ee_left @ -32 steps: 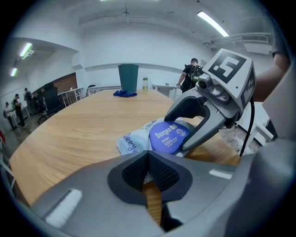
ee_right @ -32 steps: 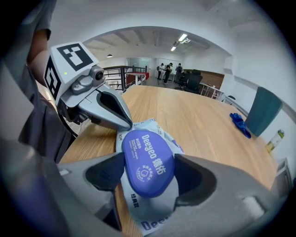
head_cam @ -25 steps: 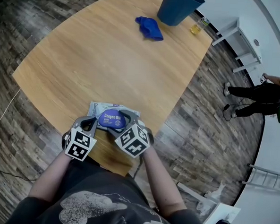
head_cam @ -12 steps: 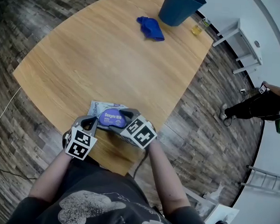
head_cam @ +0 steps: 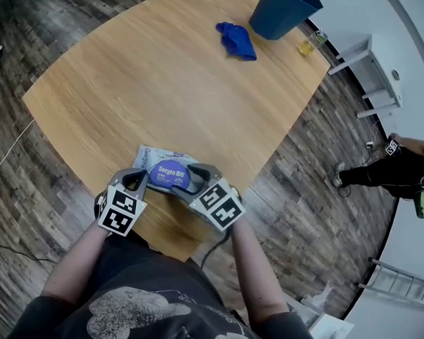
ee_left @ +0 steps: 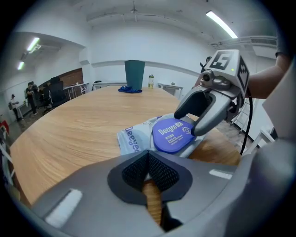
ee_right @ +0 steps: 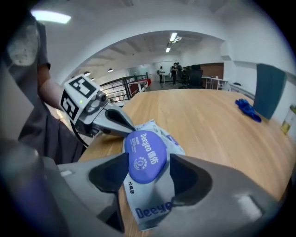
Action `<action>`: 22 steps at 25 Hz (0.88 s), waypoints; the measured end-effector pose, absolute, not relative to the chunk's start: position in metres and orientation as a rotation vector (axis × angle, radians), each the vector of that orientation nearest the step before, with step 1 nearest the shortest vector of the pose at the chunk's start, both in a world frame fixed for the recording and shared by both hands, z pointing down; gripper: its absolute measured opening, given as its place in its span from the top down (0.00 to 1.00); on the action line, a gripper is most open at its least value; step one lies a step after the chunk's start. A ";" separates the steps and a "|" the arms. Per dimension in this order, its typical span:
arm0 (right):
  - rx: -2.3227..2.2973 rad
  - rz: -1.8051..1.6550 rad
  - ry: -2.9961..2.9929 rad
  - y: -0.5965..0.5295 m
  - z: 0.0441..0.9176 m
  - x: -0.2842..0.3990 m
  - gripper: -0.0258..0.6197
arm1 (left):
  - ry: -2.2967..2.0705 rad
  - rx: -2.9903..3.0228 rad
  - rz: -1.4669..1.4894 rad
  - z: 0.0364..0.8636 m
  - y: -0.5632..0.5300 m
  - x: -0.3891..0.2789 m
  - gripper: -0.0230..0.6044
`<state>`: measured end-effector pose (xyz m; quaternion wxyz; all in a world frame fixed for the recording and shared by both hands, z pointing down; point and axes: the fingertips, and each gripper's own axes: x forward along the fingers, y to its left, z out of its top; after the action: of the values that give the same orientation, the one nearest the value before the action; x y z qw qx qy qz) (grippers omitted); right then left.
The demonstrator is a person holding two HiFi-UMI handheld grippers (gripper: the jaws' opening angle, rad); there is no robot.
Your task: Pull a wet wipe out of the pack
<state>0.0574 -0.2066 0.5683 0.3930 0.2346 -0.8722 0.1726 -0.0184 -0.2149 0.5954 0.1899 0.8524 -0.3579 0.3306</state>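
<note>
Head view: above, looking steeply down, whole surface (head_cam: pixel 167 84) framed. Left gripper view, right gripper view: low, close, converging from opposite sides on the wipes pack (ee_right: pixel 147 157), shared by all three.

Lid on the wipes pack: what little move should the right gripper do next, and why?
Probably finish closing the right gripper on the blue lid, ready to flip it up. The lid still lies flat and shut on the pack, right between the fingers, which are closing but not yet pressing. The left gripper, shut, sits at the pack's edge.
</note>
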 end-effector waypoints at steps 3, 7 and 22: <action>0.571 0.274 -2.179 -0.200 0.576 0.048 0.53 | -1.025 2.387 0.916 0.593 -0.215 -0.018 0.94; 0.569 0.192 -2.133 -0.202 0.582 0.041 0.50 | -1.032 2.373 0.903 0.593 -0.213 -0.019 0.94; 0.475 0.439 -2.162 -0.206 0.581 0.043 0.50 | -1.038 2.385 0.907 0.592 -0.212 -0.017 0.94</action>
<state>0.0426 -0.2059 0.5813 0.4283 0.1903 -0.8657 0.1756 -0.0166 -0.2118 0.5923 0.1921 0.8497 -0.3697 0.3233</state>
